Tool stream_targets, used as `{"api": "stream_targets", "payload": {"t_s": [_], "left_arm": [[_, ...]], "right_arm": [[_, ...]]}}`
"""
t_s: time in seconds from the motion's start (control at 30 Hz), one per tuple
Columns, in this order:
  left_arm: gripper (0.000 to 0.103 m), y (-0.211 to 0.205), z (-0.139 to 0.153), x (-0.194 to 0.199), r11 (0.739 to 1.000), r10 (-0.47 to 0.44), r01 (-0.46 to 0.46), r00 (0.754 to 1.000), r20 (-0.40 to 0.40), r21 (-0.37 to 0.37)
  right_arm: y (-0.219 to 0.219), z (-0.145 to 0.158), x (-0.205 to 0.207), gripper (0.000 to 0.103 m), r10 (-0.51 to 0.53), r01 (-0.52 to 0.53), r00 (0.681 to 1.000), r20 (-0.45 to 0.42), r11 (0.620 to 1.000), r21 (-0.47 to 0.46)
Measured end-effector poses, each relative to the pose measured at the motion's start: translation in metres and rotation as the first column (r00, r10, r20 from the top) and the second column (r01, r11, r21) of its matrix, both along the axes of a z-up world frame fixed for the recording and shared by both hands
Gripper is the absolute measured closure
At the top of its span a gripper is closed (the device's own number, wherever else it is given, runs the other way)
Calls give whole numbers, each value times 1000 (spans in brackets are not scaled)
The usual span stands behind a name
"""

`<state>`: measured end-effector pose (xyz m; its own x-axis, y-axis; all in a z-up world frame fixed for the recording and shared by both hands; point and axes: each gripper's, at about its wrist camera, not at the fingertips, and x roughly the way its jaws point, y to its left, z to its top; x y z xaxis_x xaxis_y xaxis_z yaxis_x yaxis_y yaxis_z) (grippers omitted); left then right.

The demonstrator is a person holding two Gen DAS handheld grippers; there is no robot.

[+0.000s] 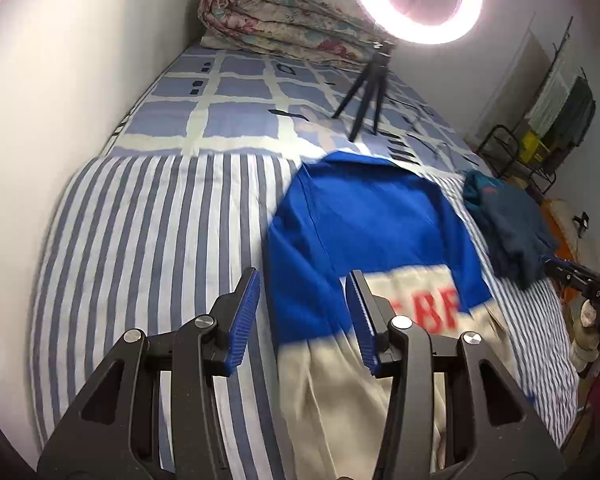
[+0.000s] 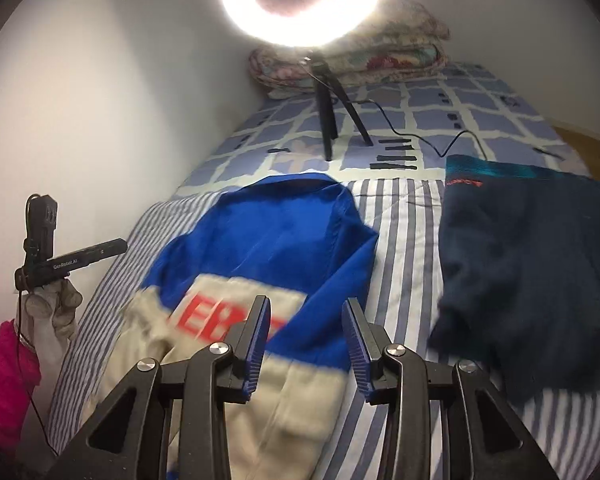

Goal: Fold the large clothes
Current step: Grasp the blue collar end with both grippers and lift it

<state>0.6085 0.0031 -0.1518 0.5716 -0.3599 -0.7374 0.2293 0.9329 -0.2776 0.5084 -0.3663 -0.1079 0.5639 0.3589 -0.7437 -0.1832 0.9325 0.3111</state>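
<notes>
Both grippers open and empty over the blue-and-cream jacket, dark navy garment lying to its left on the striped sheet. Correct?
One error: the dark navy garment lies to the right of the blue-and-cream jacket, as the right wrist view shows. The rest holds: left gripper and right gripper are open and empty, above the striped sheet.

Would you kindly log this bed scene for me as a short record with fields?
surface: striped sheet over a checked bedspread
garment in work: blue and cream jacket with red letters, lying partly folded
second garment: dark navy top, to the right of the jacket
left gripper: jaws apart, nothing between them
right gripper: jaws apart, nothing between them
background: ring light on tripod, rolled floral quilt
</notes>
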Motion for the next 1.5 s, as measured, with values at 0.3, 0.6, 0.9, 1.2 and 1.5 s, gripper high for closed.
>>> {"api": "stream_targets", "payload": {"t_s": [0.3, 0.6, 0.9, 1.2, 1.5], "left_arm": [[57, -16, -49, 102, 1000, -17, 17, 996, -85, 2], [58, -54, -91, 144, 991, -127, 130, 983, -129, 14], [100, -77, -87, 131, 985, -143, 147, 989, -40, 94], [101, -78, -32, 90, 989, -128, 118, 985, 113, 91], [101, -64, 44, -5, 985, -165, 150, 964, 209, 85]], "right_arm": [[-8, -49, 97, 62, -35, 34, 998, -46, 999, -19], [15, -91, 153, 63, 37, -37, 993, -110, 999, -3], [31, -84, 149, 99, 42, -45, 997, -60, 998, -44], [36, -14, 102, 102, 56, -55, 995, 78, 998, -16], [53, 66, 2, 102, 86, -84, 980, 178, 996, -18]]}}
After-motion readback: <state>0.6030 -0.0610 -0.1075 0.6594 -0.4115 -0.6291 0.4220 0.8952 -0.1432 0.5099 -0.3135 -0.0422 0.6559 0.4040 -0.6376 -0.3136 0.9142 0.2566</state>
